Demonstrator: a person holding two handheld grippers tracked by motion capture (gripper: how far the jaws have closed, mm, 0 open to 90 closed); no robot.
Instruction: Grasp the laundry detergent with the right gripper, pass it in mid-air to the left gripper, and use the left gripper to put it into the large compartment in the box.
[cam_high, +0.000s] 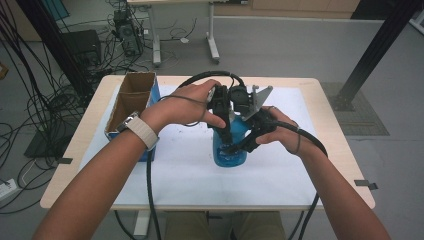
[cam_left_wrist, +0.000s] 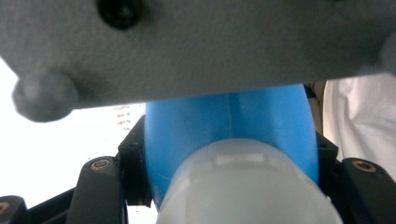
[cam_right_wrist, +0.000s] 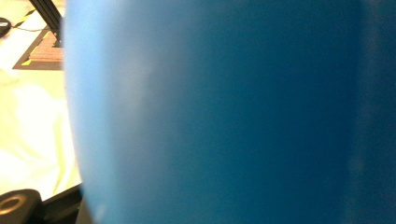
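Standing on a white-covered table (cam_high: 280, 185), cables trailing over grey floor (cam_high: 300, 45) behind; both grippers (cam_high: 227, 125) (cam_high: 250, 142) clamping the blue bottle (cam_high: 229, 150) mid-table, hands and tools hiding its top.

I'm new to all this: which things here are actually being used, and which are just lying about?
In use: blue bottle, clamped by the left gripper and the right gripper; white cap.

Lying about: open cardboard box, cables on the floor.

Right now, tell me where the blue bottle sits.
In the high view the blue bottle stands mid-table on the white sheet, right of the cardboard box, clamped between the left gripper and right gripper.
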